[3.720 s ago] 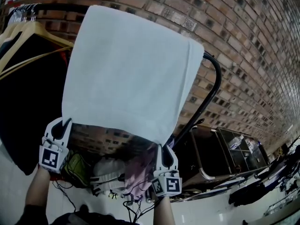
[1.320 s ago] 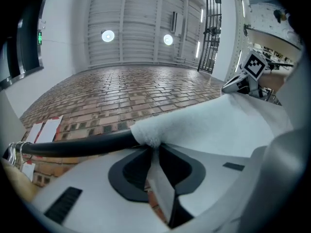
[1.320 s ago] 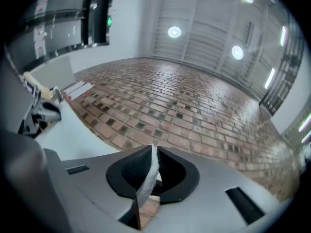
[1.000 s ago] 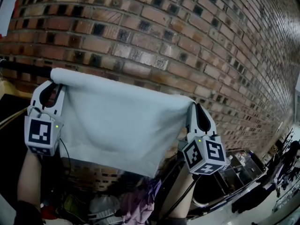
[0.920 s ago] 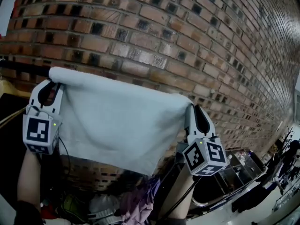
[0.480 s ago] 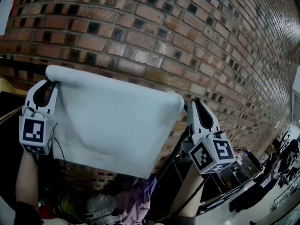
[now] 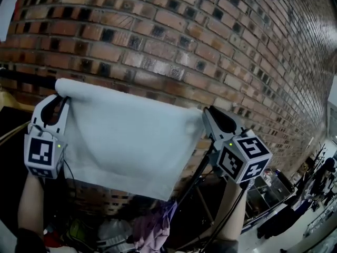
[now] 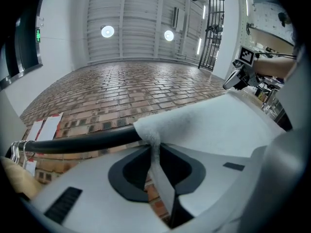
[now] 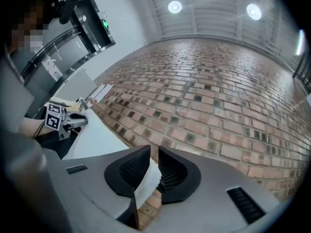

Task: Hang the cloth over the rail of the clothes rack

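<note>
The white cloth hangs over the black rail in front of the brick wall. My left gripper is shut on the cloth's top left corner right at the rail, and the cloth is pinched thin between its pads. My right gripper points left at the cloth's top right edge. In the right gripper view its jaws stand a narrow slit apart, with brick showing through and a strip of the cloth low in the gap. I cannot tell whether that strip touches the pads.
The brick wall is close behind the rail. The rack's black upright slants down under my right gripper. A pile of clothes lies below. A wooden hanger with dark clothing hangs at the left.
My right gripper let go of the cloth's right corner, drew off to the right, then turned its tips left towards the cloth's edge. The left gripper has kept still.
</note>
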